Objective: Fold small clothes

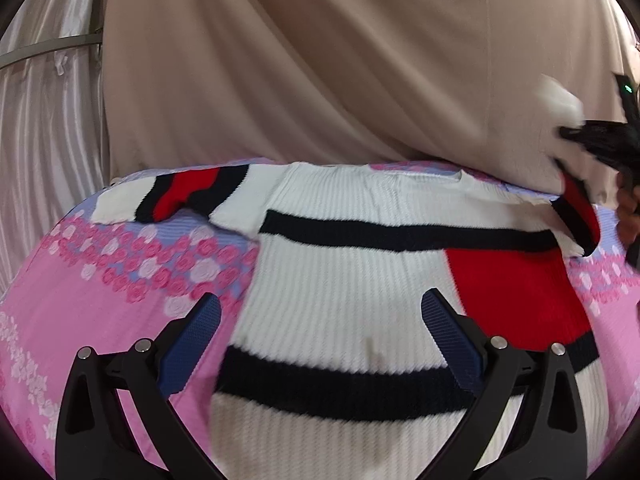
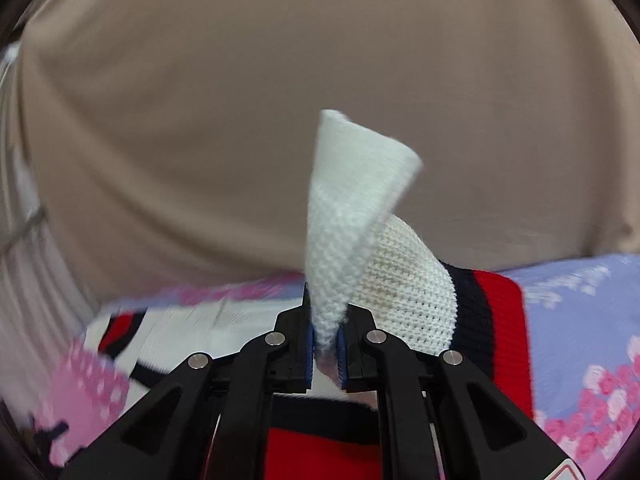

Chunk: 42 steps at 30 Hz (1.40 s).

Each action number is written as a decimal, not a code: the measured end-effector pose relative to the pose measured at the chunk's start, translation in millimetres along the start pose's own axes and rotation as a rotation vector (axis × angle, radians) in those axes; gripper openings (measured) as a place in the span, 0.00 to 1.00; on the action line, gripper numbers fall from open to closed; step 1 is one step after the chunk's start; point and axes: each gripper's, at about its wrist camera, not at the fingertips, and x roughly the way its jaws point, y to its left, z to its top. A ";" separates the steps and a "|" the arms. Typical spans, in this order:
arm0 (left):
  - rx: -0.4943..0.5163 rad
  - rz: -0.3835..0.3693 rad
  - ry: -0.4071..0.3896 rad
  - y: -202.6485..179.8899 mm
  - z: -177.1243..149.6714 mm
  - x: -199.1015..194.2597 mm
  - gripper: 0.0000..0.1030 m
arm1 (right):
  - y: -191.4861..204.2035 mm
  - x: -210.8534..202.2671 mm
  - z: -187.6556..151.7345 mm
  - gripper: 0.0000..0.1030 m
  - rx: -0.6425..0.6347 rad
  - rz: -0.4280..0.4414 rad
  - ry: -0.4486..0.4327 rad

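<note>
A small white knit sweater (image 1: 344, 280) with navy stripes and a red panel lies flat on a pink and lilac flowered sheet (image 1: 92, 304). Its one sleeve (image 1: 176, 196) lies spread out at the far left. My left gripper (image 1: 320, 316) is open and empty, just above the sweater's lower body. My right gripper (image 2: 325, 344) is shut on the white cuff (image 2: 352, 216) of the other sleeve and holds it lifted above the sheet; the sleeve's navy and red bands (image 2: 492, 312) hang beside it. The right gripper also shows blurred at the right edge of the left wrist view (image 1: 596, 140).
A beige cloth (image 1: 340, 60) hangs behind the bed as a backdrop. Pleated white curtain (image 1: 44, 132) with a metal rail hangs at the left. The flowered sheet (image 2: 584, 320) extends to the right of the sweater.
</note>
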 end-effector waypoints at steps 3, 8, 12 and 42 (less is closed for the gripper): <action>-0.035 -0.057 0.073 -9.0 8.5 28.6 0.95 | 60.3 61.0 -39.5 0.22 -0.141 0.005 0.142; -0.085 -0.142 0.190 -6.8 18.7 78.3 0.95 | 47.0 47.2 -78.8 0.35 -0.116 -0.062 0.158; -0.171 -0.234 0.248 -6.3 36.1 119.6 0.95 | -28.6 -6.9 -93.5 0.55 -0.012 -0.225 0.102; -0.185 -0.143 0.245 -12.9 66.1 225.2 0.07 | -113.3 7.9 -112.6 0.09 0.124 -0.332 0.172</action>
